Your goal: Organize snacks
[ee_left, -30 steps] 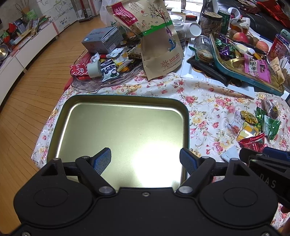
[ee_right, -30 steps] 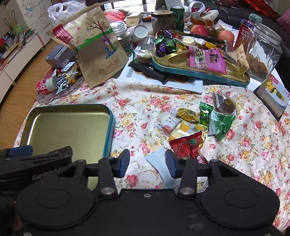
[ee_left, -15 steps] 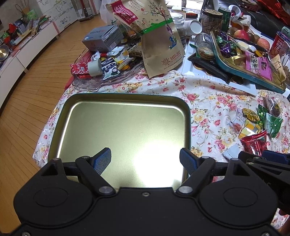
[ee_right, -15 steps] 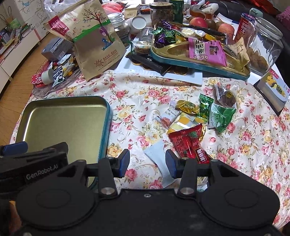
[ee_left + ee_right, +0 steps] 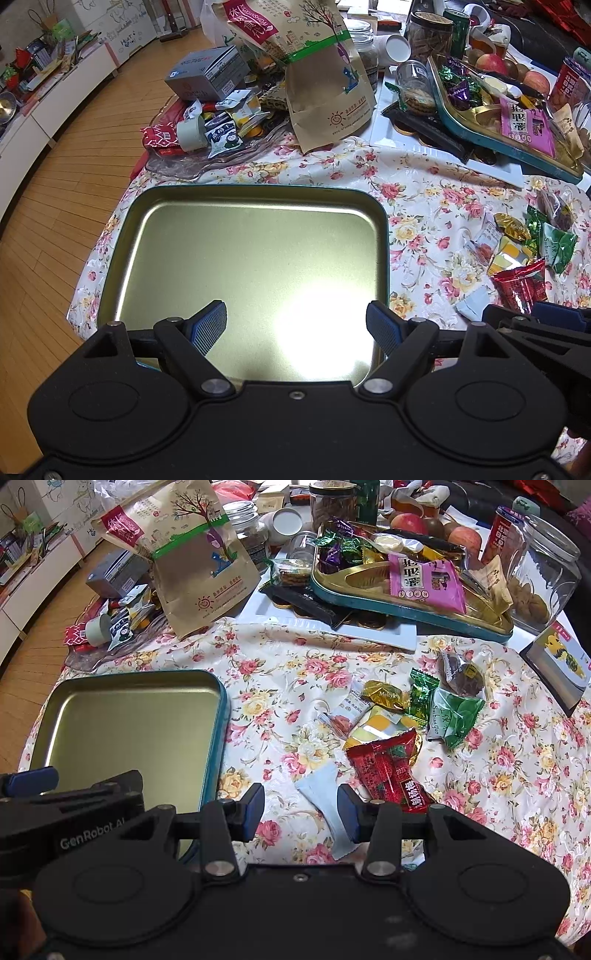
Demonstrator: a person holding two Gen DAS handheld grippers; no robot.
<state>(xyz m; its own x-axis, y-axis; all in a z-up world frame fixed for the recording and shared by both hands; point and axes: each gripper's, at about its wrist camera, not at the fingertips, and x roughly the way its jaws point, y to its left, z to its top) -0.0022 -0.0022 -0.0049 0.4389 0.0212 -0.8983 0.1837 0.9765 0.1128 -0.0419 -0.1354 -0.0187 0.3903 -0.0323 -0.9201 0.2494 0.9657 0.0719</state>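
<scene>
So we've got the left gripper (image 5: 295, 325) wide open over the empty tin (image 5: 255, 258) | right gripper (image 5: 301, 810) half open, straddling the pale sachet (image 5: 327, 794) | snack pile (image 5: 402, 716) sits right of the tin | risk: the flat sachet slips, or we pinch tablecloth (image 5: 280, 657) too

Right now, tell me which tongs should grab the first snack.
Right. The right tongs are open directly over the pale packet, beside the red one. The left tongs hover over the tin.
</scene>
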